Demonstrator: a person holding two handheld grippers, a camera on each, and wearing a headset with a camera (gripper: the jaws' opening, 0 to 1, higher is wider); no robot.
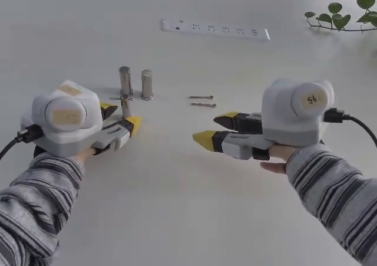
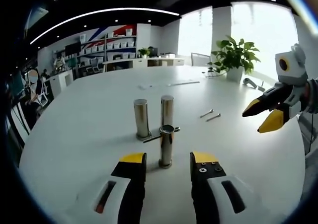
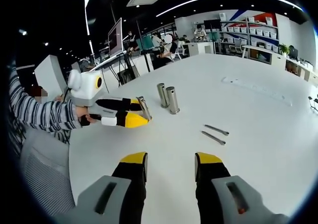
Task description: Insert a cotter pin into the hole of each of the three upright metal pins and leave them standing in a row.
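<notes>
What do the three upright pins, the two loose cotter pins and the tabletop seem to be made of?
Upright pins: polished metal, likely steel; they mirror the room's light. Loose cotter pins: thin grey metal, seemingly duller. Tabletop: smooth white with soft sheen, perhaps laminate; the look leaves it open.

Metal pin (image 2: 166, 145) between parted jaws of tool (image 2: 168, 160)

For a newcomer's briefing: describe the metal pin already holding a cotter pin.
Find the left gripper over the table. Between its open jaw tips stands the nearest metal pin of three. Only it has a cotter pin through its top.
</notes>
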